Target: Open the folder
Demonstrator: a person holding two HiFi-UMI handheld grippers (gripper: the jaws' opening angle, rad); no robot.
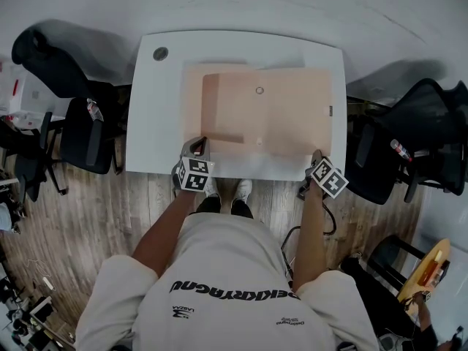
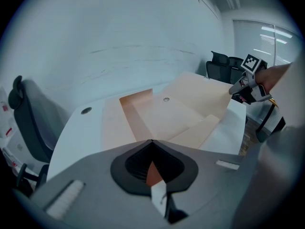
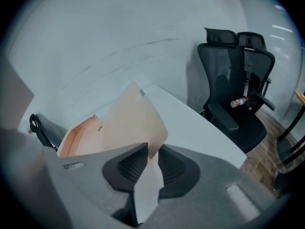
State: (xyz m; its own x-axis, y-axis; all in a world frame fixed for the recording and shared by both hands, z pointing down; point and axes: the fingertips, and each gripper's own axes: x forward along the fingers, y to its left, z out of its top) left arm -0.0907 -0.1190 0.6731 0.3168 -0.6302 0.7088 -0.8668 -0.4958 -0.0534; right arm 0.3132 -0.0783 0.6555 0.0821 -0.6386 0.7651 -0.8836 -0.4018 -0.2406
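A: Where's the folder [image 1: 270, 115]?
B: Lying on the white counter [image 1: 157, 115] in front of you, tan, its right cover edge curling up.
A: And my tongs?
B: Your left tongs [image 2: 151, 147] are pinching its near left corner, pressed tight. Your right tongs [image 3: 153, 149] stand spread, that lifted edge between the pads, not gripped.

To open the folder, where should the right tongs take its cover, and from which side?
Probably its near right corner, from the table edge nearest the person: the folder cover curls upward there, between the open right tongs; the left tongs pinch the near left edge.
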